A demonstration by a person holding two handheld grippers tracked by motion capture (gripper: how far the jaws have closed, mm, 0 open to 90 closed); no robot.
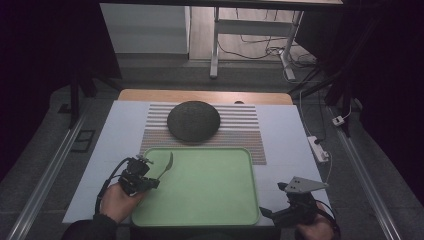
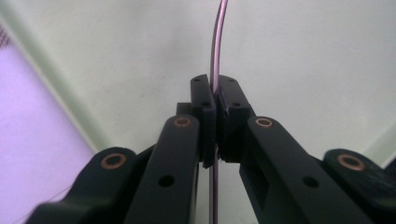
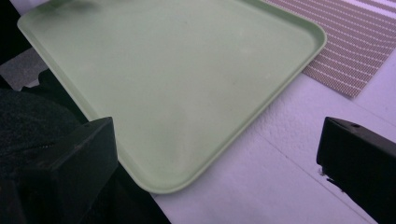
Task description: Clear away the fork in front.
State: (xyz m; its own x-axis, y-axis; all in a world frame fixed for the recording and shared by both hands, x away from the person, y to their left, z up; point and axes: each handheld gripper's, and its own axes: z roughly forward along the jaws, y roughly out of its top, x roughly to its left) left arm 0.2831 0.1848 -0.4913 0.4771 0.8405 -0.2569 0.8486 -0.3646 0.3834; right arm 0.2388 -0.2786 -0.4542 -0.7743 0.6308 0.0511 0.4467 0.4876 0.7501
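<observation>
Pinching a thin metal utensil [image 2: 215, 51] edge-on, the left gripper [image 1: 150, 181] had its jaws closed on the handle, which ran straight out ahead of the fingertips toward twelve o'clock in the left gripper view. In the high view the utensil's spoon-like head [image 1: 169, 162] stood up from the gripper and leaned toward one o'clock; whether it was a spoon or a fork could not be told. It was held over the tray's near-left part, at about nine o'clock of the tray's middle, and its long axis pointed toward the dark round dome [image 1: 193, 120] beyond. The green tray [image 1: 210, 200] held nothing of its own; its floor lay bare beneath the utensil. The dome sat on a striped mat [image 1: 245, 131] at twelve o'clock of the tray. The right gripper [image 1: 266, 213] waited at the tray's near-right corner, about five o'clock, jaws spread wide and empty, so the left hand was plainly the nearer one for setting the utensil down.
</observation>
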